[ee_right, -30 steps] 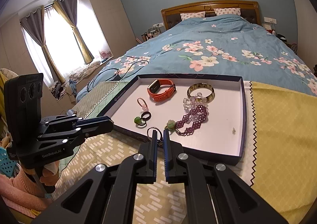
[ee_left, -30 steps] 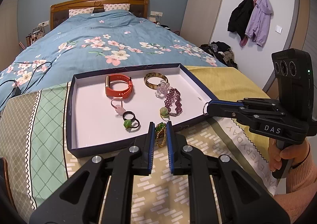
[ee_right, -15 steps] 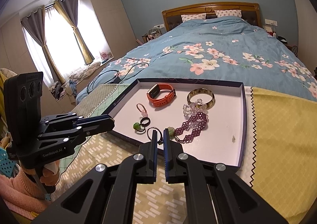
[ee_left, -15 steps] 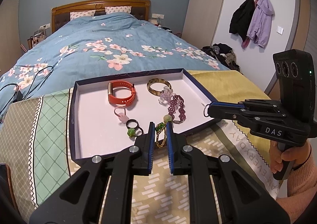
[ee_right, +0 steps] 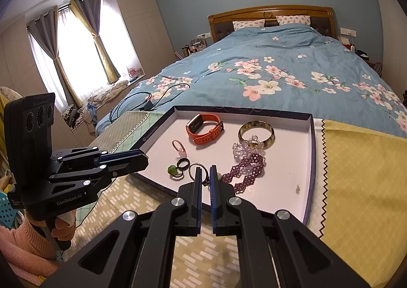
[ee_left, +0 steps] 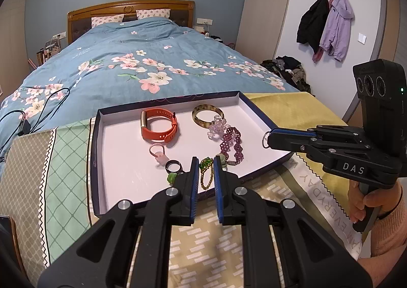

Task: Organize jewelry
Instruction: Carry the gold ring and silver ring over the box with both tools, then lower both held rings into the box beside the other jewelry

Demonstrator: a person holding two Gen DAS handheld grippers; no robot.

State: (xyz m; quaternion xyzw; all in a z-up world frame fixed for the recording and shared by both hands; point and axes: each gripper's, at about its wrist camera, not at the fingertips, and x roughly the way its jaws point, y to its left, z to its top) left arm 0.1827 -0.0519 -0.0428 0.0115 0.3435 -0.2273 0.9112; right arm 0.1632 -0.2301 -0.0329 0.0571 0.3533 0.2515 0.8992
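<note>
On the side of the right gripper [ee_left: 267, 136] the letters "DAS" are printed in white, and on the side of the left gripper [ee_right: 145, 159] one can read "GenRobot.AI". The cream border of the yellow blanket [ee_left: 287, 109] carries capital letters, of which "EVERYDAY" is readable. The left gripper's fingers are closed on a gold chain with green stones [ee_left: 205, 173], which hangs between the two blue pads, just past the near wall of the tray [ee_left: 94, 150]. The right gripper's fingers are closed on a thin silver ring [ee_right: 197, 172]; the loop stands out ahead of the fingertips. Beyond the left fingers, inside the dark blue tray with white floor, lie a black ring [ee_left: 173, 167] with a green bead touching it, a small pink ring [ee_left: 158, 151], an orange watch [ee_left: 159, 128], a brownish bangle [ee_left: 207, 116], a clear bead flower bracelet [ee_left: 216, 126] leaning over the bangle, and a purple beaded bracelet [ee_left: 231, 144]. The tray sits on patterned blankets at the foot of a bed with a blue flowered quilt [ee_left: 142, 64]. A black cable [ee_right: 150, 99] lies on the quilt to the left of the tray. Jackets [ee_left: 325, 25] hang on a wall hook far right of the fingers.
</note>
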